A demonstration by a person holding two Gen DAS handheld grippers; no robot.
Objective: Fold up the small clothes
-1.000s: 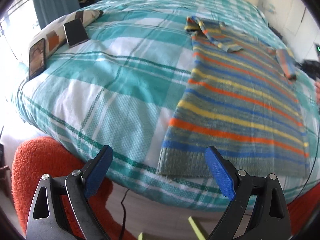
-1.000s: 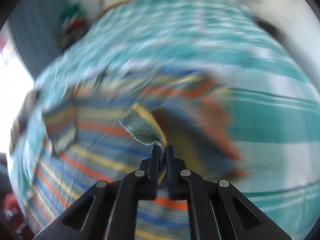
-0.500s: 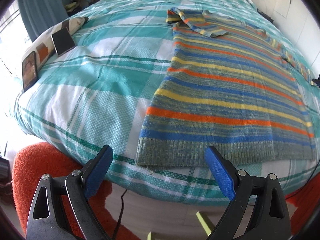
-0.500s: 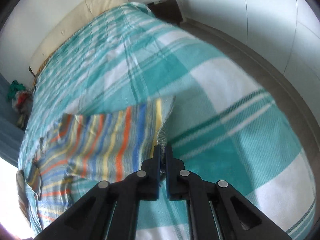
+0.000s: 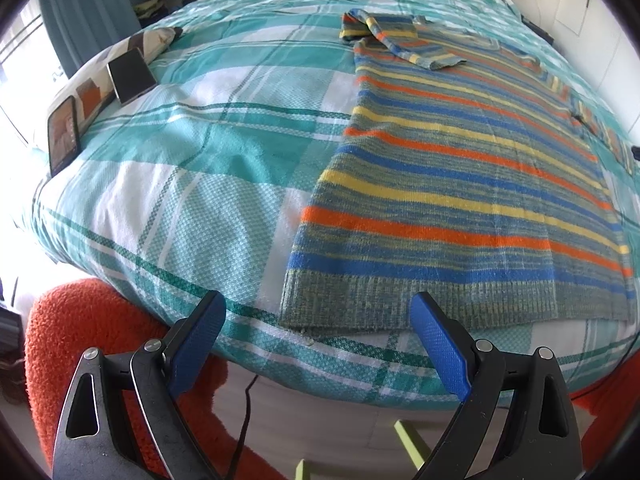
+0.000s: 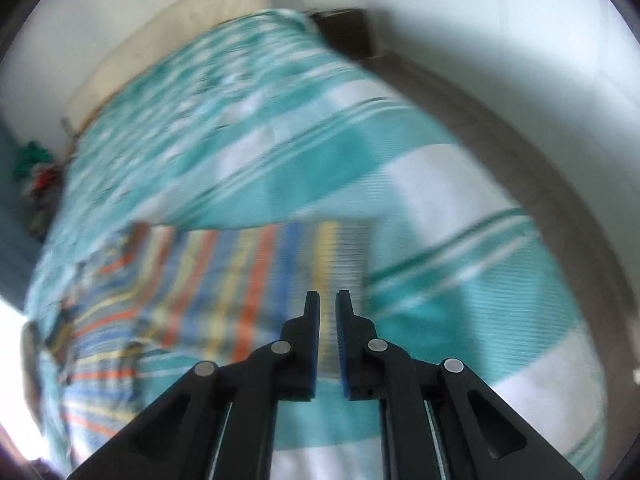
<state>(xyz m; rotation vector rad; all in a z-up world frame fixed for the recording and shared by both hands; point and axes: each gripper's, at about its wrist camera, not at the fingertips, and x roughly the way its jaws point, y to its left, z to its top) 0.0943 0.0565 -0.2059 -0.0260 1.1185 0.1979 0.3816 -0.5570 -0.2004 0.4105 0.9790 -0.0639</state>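
A striped knit sweater (image 5: 460, 184) in grey, orange, blue and yellow lies flat on the teal plaid bedspread (image 5: 200, 168), hem toward me. Its left sleeve (image 5: 400, 40) is folded across the chest. My left gripper (image 5: 316, 316) is open and empty, hovering just short of the hem at the bed's near edge. In the blurred right wrist view, the right sleeve (image 6: 260, 272) lies spread out on the bed. My right gripper (image 6: 327, 300) is slightly open just above the sleeve's cuff, with nothing between the fingers.
Two phones (image 5: 132, 74) (image 5: 62, 134) lie on a patterned pillow (image 5: 148, 40) at the bed's left edge. An orange shaggy rug (image 5: 80, 328) lies below the bed. A cream headboard cushion (image 6: 160, 40) and a dark nightstand (image 6: 344, 32) stand at the far end.
My right gripper pulled the sleeve outward, laid it flat and let go, opening slightly. My left gripper shifted so the hem sits nearer between its fingers.
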